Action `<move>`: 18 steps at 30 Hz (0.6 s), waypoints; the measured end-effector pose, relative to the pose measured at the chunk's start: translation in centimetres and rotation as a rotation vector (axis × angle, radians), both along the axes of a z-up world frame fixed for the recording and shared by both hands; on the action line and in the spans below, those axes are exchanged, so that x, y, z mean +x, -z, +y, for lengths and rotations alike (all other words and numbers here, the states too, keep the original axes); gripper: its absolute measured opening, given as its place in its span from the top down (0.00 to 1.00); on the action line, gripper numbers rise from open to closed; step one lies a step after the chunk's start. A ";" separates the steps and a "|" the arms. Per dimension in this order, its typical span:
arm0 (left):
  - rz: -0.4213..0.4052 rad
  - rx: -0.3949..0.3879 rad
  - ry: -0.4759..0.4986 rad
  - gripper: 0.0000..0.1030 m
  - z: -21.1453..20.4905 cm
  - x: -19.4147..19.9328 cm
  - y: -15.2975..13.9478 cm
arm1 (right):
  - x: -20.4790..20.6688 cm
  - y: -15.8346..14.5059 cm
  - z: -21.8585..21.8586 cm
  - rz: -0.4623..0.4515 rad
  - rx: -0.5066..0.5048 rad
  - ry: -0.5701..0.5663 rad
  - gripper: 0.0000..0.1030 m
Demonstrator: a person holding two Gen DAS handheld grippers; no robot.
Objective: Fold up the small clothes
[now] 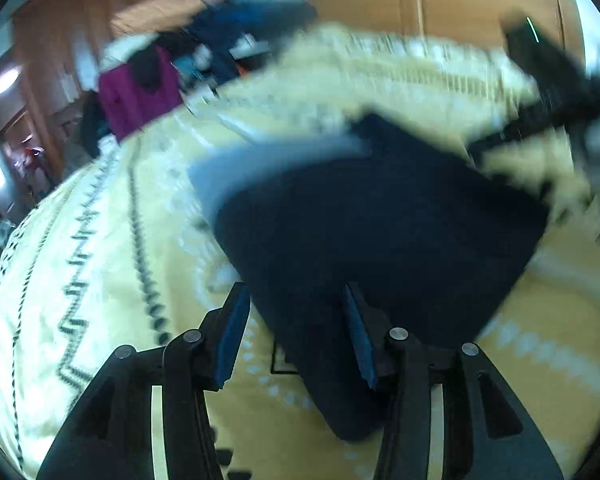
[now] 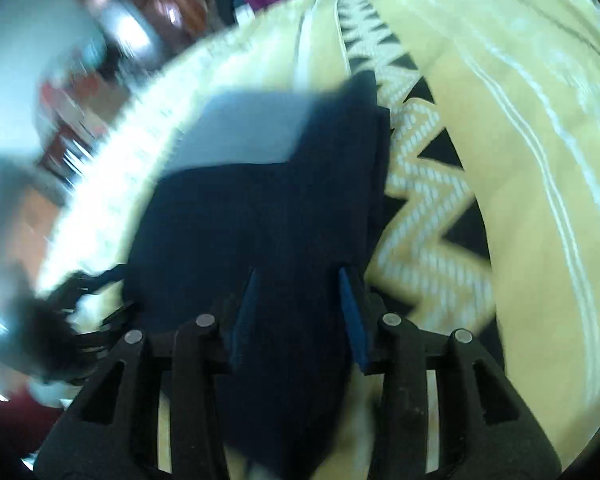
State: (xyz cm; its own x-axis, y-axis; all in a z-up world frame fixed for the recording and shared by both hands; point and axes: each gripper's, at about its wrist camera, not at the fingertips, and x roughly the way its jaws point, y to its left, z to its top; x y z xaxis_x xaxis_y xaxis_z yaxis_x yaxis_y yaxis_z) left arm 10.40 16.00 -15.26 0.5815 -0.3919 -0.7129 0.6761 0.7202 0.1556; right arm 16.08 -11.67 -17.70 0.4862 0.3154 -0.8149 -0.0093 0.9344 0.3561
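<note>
While both frames are pretty smeared with blur, a dark navy garment (image 1: 380, 232) can be seen spread over a yellow patterned blanket (image 1: 100, 264), filling the middle of each view. A pale blue patch (image 2: 252, 128) of it is shown at its far end. The left gripper (image 1: 296, 332) is held with jaws fairly wide, one corner of the cloth lying between them, not pinched as far as can be told. The right gripper (image 2: 300, 312) is also spread apart, with cloth bunched in the gap. Some magenta fabric (image 1: 140, 96) is seen upper left.
</note>
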 end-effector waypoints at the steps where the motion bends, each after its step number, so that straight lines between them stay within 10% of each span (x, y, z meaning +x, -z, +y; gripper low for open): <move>1: 0.025 0.013 -0.002 0.45 -0.1 0.6 1.1 | 1.0 1.3 0.3 0.039 -0.040 -0.021 0.60; 11: 0.069 -0.209 -0.027 0.58 2.5 3.9 -3.8 | -3.2 -0.4 -1.4 -0.035 0.056 0.066 0.44; 16: 0.018 -0.127 -0.026 0.58 -1.5 10.2 -2.4 | -5.8 0.3 -0.4 -0.064 0.108 0.134 0.41; 18: 0.041 -0.063 -0.043 0.41 -2.6 12.8 0.1 | -6.8 0.7 0.0 -0.071 0.116 0.139 0.35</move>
